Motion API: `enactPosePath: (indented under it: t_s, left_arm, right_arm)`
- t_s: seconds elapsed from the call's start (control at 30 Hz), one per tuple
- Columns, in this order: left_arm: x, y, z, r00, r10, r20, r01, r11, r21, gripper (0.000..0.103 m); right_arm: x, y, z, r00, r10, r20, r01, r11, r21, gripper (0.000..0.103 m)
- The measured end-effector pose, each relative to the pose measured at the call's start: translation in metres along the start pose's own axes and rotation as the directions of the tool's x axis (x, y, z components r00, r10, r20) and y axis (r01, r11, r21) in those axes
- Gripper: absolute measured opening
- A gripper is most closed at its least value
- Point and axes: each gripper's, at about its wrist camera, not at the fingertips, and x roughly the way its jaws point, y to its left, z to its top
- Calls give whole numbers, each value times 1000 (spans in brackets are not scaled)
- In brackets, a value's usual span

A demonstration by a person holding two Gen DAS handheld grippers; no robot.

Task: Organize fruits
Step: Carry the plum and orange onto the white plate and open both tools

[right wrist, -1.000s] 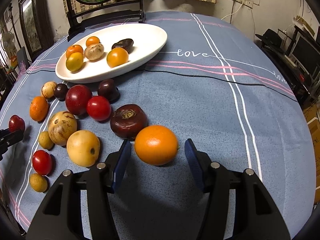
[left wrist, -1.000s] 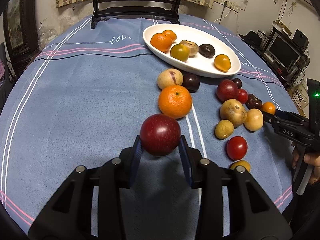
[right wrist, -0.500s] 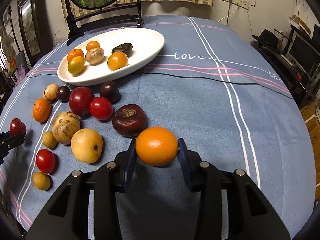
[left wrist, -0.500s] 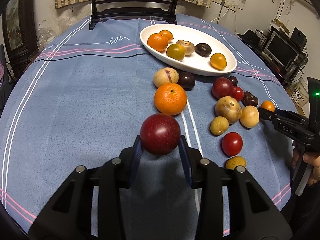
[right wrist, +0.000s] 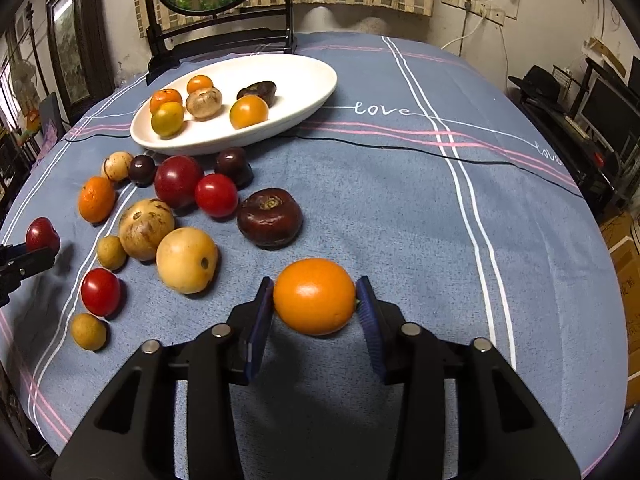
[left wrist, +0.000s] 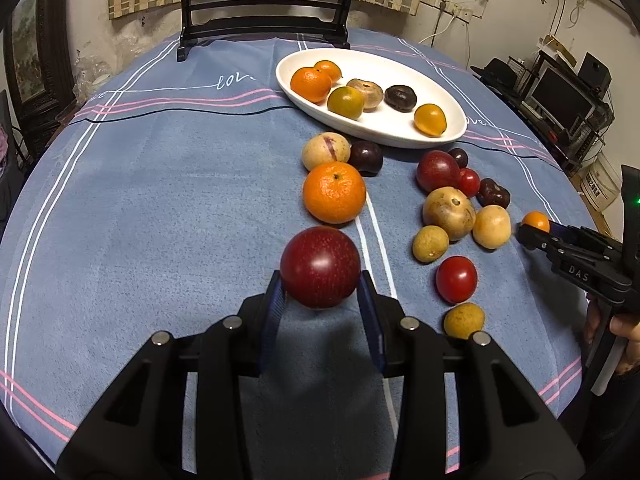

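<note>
Left gripper [left wrist: 320, 304] jaws clamped on red apple [left wrist: 320, 267], right gripper [right wrist: 315, 312] jaws opening, pads touching orange fruit [right wrist: 314, 296]

Plate [right wrist: 320, 92]: far side of table [right wrist: 400, 208], six fruits in it; loose fruits [right wrist: 186, 260] grouped before it.

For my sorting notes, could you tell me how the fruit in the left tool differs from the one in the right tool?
The dark red fruit in the left tool is round and faintly speckled; the orange fruit, in the right tool whose jaws are opening, is oval and plain-skinned. Both are glossy and touch both blue pads.
</note>
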Motion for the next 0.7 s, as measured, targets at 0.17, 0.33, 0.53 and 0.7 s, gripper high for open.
enactPosePath:
  t_s: [0.17,0.33,0.53,0.7]
  left_arm:
    - [2,2,0,1000,1,-5,-1,1000,-4,37]
    - [2,4,1,1000,3,-5,-3,1000,-7,37]
    - [3,1,0,1000,1,-9,-1,1000,0,37]
    - [1,0,1,1000,-1,1,1,1000,2,32]
  right_arm:
    - [-4,2,0,1000,-13,9,13,1000,-3,56]
    - [-11,1,-3,999,-44,26,44,999,-1,56]
    - [-8,6,-2,998,-54,33,55,998,-41,41]
    - [-10,4,-4,998,-46,42,47,999,-17,41]
